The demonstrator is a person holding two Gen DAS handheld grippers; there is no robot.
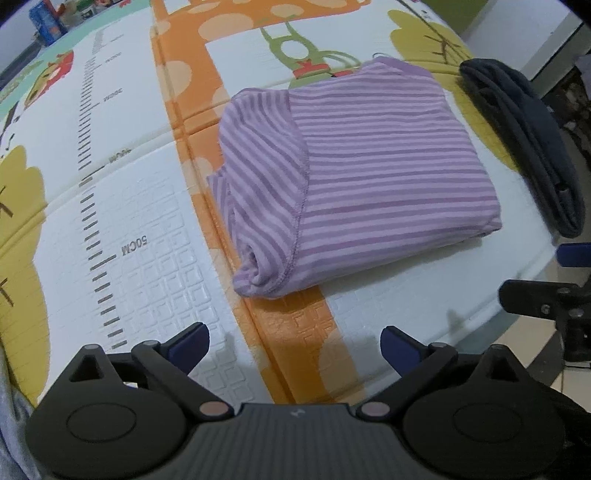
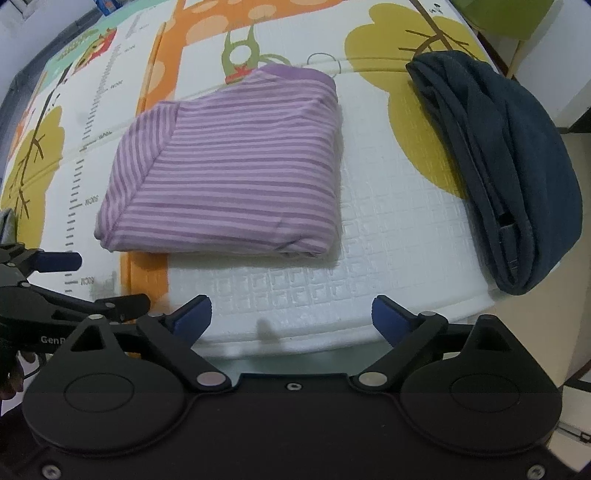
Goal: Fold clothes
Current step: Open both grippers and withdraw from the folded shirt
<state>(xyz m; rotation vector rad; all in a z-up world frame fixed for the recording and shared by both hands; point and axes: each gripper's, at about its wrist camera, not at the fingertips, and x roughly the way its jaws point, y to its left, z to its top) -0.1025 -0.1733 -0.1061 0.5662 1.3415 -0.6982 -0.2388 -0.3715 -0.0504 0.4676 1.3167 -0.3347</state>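
A purple striped shirt (image 1: 351,177) lies folded into a neat rectangle on the play mat (image 1: 140,236); it also shows in the right wrist view (image 2: 229,177). A dark blue garment (image 1: 532,140) lies folded to its right near the mat's edge, also seen in the right wrist view (image 2: 509,173). My left gripper (image 1: 295,347) is open and empty, held above the mat short of the shirt. My right gripper (image 2: 291,314) is open and empty, over the mat's near edge. The left gripper (image 2: 48,280) shows at the left of the right wrist view.
The mat (image 2: 369,229) has an orange giraffe print and a height ruler. Its near edge and right edge drop to the floor (image 2: 532,332). Boxes (image 1: 48,18) stand at the far left corner. A grey cloth (image 1: 11,424) shows at the lower left.
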